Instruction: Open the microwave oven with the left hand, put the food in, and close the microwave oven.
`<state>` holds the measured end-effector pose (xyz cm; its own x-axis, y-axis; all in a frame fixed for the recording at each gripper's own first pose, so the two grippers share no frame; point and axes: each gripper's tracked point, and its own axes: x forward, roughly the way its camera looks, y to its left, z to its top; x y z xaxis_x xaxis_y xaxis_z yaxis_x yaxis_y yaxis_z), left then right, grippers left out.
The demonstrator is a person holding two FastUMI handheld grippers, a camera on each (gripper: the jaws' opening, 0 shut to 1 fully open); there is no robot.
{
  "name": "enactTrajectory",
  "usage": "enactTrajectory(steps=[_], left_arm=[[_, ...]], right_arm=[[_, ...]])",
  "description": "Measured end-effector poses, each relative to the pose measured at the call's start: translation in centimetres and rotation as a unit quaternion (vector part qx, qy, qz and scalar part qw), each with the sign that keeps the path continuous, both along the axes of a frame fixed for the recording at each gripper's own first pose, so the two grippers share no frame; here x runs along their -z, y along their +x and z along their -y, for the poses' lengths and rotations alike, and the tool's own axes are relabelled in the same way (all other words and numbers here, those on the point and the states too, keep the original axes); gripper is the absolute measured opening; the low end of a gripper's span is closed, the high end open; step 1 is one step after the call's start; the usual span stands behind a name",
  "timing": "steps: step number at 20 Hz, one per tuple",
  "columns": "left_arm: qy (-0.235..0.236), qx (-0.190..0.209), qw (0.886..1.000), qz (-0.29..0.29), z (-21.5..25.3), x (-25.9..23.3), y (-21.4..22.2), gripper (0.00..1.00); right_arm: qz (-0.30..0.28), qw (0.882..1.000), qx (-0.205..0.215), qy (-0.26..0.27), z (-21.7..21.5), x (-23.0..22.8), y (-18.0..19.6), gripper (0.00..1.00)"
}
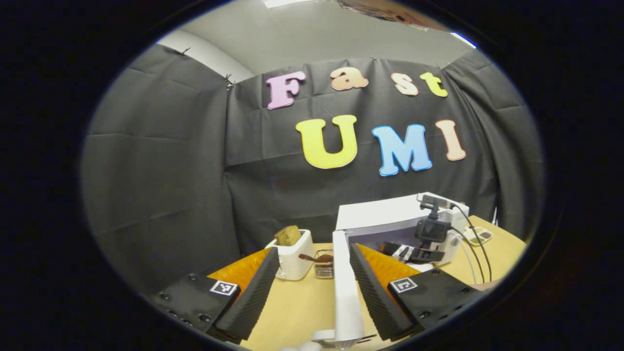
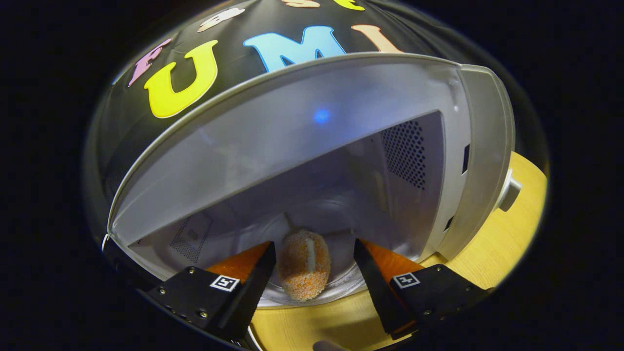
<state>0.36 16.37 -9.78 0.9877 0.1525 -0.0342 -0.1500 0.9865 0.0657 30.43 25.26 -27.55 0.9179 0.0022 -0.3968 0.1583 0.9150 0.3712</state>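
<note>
Left gripper (image 1: 314, 273): two wedge-shaped fingers (image 1: 256, 292) with ribbed inner faces, each backed by a translucent panel. Each finger mounts on a dark angular block (image 1: 195, 302) carrying a square black-and-white marker (image 1: 224, 287) and several round screw heads near its outer edge.

Right gripper (image 2: 312, 273): same construction. Its blocks (image 2: 192, 297) carry one square marker (image 2: 224, 282) each, with screw heads set behind and outboard of the markers. Seen farther off from the left gripper view, it carries a dark camera housing (image 1: 431, 229) with black and white cables (image 1: 475, 243) trailing behind.

- Both views were bent hard by fisheye distortion at the edges.
- Even overhead light was seen in the left gripper view.
- The microwave (image 2: 312, 146) cavity was dimly lit; a blue glare spot was caught.
</note>
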Motion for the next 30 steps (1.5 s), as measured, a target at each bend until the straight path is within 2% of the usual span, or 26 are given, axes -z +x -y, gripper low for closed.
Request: enactTrajectory(steps=[4, 5, 7, 8, 10, 12, 14, 15, 17, 18, 19, 20, 22, 26, 28, 30], left_arm=[[0.017, -0.023, 1.000, -0.002, -2.4, 1.2, -1.3, 0.97], [0.022, -0.026, 0.999, -0.006, -3.0, 2.0, -1.6, 0.99], [0.038, -0.045, 0.998, -0.023, -4.4, 4.1, -2.7, 0.97], [0.041, -0.049, 0.998, -0.026, -4.8, 5.2, -3.5, 0.99], [0.044, -0.058, 0.996, -0.044, -5.7, 7.9, -4.8, 0.95], [0.049, -0.067, 0.995, -0.058, -6.6, 10.1, -6.0, 0.99], [0.045, -0.069, 0.994, -0.066, -7.2, 12.2, -6.5, 0.99], [0.042, -0.070, 0.994, -0.070, -7.3, 13.0, -6.5, 0.95], [0.033, -0.067, 0.994, -0.075, -7.0, 15.1, -6.7, 1.00], [0.027, -0.065, 0.994, -0.078, -6.7, 16.1, -6.6, 0.94], [0.027, -0.061, 0.994, -0.081, -6.4, 16.9, -6.5, 1.00], [0.031, -0.061, 0.995, -0.078, -6.3, 17.2, -6.5, 1.00], [0.020, -0.061, 0.995, -0.078, -6.1, 17.9, -6.4, 0.96], [-0.002, -0.043, 0.996, -0.077, -3.9, 18.1, -6.2, 0.94], [-0.019, -0.020, 0.997, -0.075, -1.8, 18.2, -6.0, 0.95], [-0.011, 0.000, 0.997, -0.077, 0.2, 18.0, -5.1, 0.95]], right_arm=[[0.011, 0.999, -0.031, -0.028, 1.0, -1.7, -3.3, 0.98], [0.014, 0.998, -0.040, -0.041, 1.6, -2.2, -4.4, 0.98], [0.025, 0.996, -0.056, -0.060, 3.0, -3.5, -6.4, 0.98], [0.034, 0.994, -0.068, -0.078, 3.8, -4.3, -7.1, 0.98], [0.036, 0.991, -0.083, -0.099, 5.7, -5.5, -8.7, 0.98], [0.043, 0.990, -0.089, -0.101, 7.2, -7.3, -10.7, 0.98], [0.051, 0.987, -0.100, -0.113, 8.2, -9.1, -12.7, 0.98], [0.054, 0.986, -0.107, -0.120, 8.6, -9.9, -13.9, 0.98], [0.061, 0.982, -0.125, -0.124, 9.1, -11.3, -16.1, 0.98], [0.062, 0.981, -0.133, -0.127, 9.6, -11.9, -17.2, 0.98], [0.064, 0.979, -0.138, -0.133, 10.2, -12.6, -18.2, 0.98], [0.070, 0.977, -0.145, -0.140, 10.7, -13.4, -19.1, 0.98], [0.088, 0.972, -0.142, -0.163, 12.6, -15.3, -20.5, 0.98], [0.122, 0.973, -0.119, -0.157, 15.3, -18.2, -22.2, 0.98], [0.132, 0.972, -0.101, -0.164, 17.2, -19.1, -22.4, 0.98], [0.140, 0.974, -0.087, -0.155, 18.1, -19.5, -22.8, 0.98]])
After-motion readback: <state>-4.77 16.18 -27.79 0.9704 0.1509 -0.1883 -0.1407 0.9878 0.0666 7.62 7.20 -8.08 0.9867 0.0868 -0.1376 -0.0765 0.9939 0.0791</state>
